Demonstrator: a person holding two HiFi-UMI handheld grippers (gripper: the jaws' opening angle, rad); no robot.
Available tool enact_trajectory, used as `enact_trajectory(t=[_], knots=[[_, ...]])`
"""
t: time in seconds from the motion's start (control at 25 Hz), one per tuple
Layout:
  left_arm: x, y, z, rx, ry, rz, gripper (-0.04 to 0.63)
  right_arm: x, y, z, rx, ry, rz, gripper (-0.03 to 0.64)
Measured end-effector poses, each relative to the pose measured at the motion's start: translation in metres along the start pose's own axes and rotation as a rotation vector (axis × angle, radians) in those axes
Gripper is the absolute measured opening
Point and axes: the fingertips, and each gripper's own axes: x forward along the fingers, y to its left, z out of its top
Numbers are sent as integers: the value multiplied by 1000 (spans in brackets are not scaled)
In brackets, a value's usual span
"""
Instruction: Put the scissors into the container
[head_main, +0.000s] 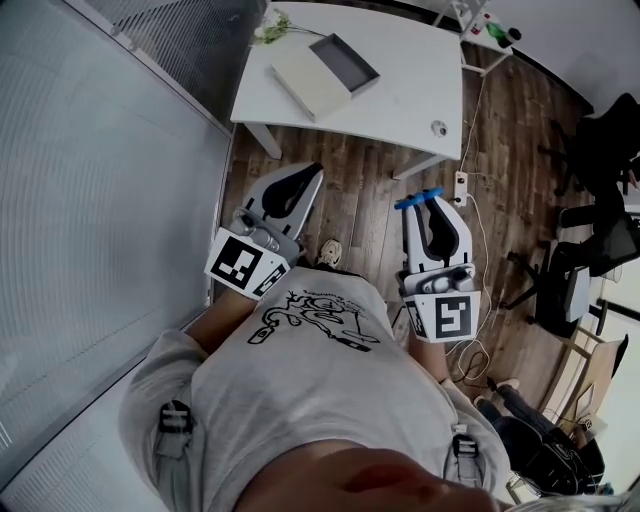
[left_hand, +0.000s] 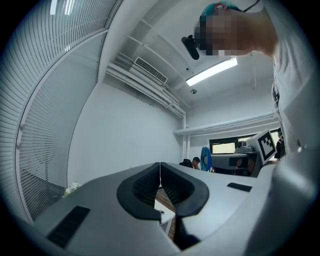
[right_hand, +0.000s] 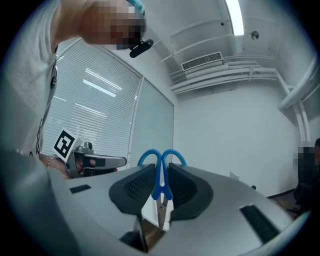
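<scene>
The right tool (right_hand: 161, 172) clamps the scissors (right_hand: 160, 187) just below their blue loops, probably to keep the steel blades shut and tucked back between the jaws while the loops lead. The left tool (left_hand: 160, 175) is closed on nothing, seemingly spare. The scissors hang over the floor (head_main: 360, 200), well short of the surface (head_main: 400, 100), where the container (head_main: 345, 62) sits near the left edge.
</scene>
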Motion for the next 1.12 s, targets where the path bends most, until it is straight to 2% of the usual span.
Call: enact_trajectory(t=[0.52,1.12], knots=[[18,26,-7,-13,7,26,21,34,-12,-7,-8,18,35,91],[86,125,-4,-10,8,58,21,151,-47,-12,-40,41,76,91]])
